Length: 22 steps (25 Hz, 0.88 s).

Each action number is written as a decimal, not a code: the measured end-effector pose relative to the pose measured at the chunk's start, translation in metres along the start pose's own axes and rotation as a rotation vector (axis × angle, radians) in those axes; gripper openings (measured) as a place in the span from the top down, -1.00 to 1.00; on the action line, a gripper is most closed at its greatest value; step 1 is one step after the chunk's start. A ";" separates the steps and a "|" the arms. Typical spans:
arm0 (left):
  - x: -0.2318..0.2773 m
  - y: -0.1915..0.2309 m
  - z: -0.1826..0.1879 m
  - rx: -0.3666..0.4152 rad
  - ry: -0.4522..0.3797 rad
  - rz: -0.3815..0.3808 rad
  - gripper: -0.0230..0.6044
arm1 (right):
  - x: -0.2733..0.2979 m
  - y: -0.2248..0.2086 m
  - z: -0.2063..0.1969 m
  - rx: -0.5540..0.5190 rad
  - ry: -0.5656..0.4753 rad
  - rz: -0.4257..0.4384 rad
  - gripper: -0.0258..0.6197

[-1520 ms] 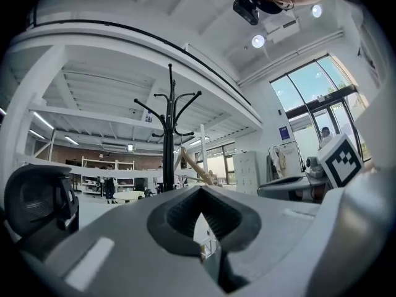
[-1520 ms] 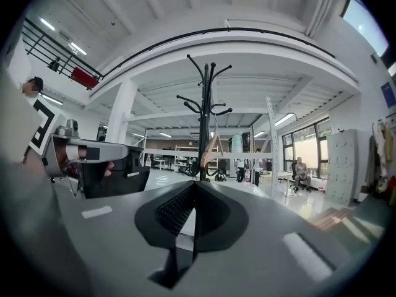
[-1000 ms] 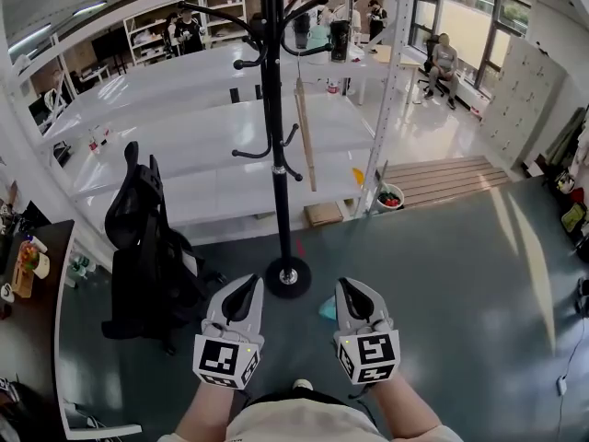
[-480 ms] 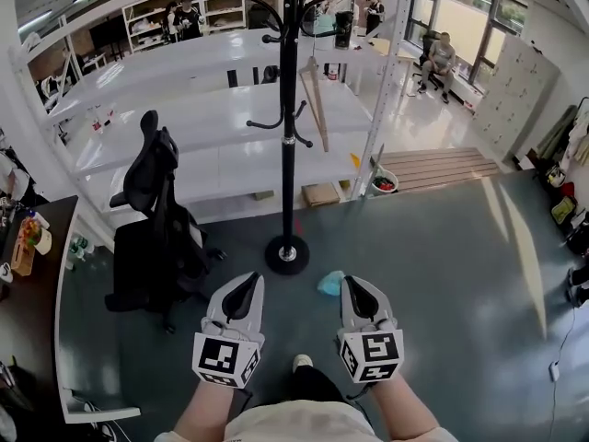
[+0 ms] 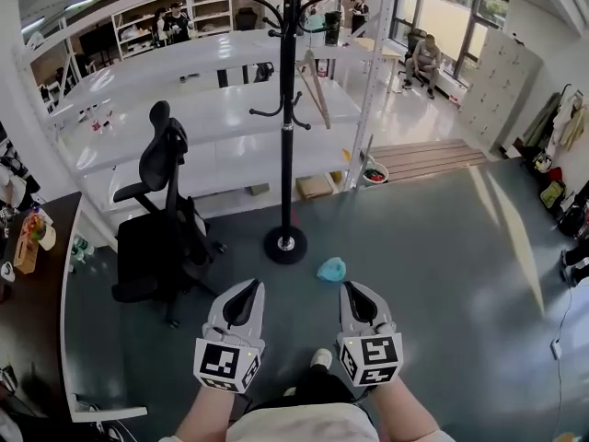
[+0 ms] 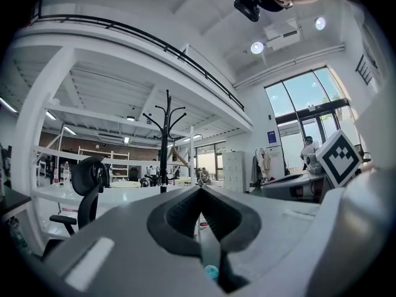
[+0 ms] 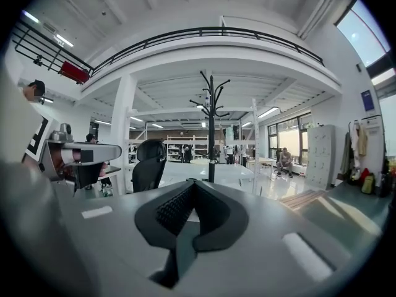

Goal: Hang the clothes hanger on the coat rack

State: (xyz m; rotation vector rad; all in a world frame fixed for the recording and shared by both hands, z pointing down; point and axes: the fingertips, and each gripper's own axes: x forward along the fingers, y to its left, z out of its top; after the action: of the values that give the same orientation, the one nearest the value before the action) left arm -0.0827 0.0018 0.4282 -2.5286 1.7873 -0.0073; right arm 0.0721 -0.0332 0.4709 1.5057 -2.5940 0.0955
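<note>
Black coat rack [image 5: 288,136] well fwd of jaws; left gripper [image 5: 250,285], right gripper [image 5: 349,287] clenched, empty.

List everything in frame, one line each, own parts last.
coat rack: one, black, centre, standing on the floor ahead
office chair: one, black, left of the rack
small object: one, teal, on the floor right of the rack's base
shelving: white, behind the rack
clothes hanger: none that I can make out
left tool: one, grey, low left, shut, empty
right tool: one, grey, low right, shut, empty
</note>
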 end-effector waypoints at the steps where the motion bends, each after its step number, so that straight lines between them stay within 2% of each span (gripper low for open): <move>1: -0.005 -0.001 0.002 0.002 -0.005 -0.005 0.93 | -0.005 0.003 -0.001 -0.002 0.002 -0.004 0.84; 11: -0.035 -0.003 0.022 0.012 -0.053 -0.001 0.93 | -0.027 0.024 0.009 -0.031 -0.008 0.000 0.84; 22: -0.045 -0.009 0.024 0.023 -0.056 0.002 0.93 | -0.038 0.029 0.005 -0.016 -0.008 0.013 0.84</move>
State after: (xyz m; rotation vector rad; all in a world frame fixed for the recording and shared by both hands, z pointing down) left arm -0.0888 0.0483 0.4057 -2.4860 1.7591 0.0421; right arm 0.0648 0.0136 0.4608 1.4878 -2.6044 0.0704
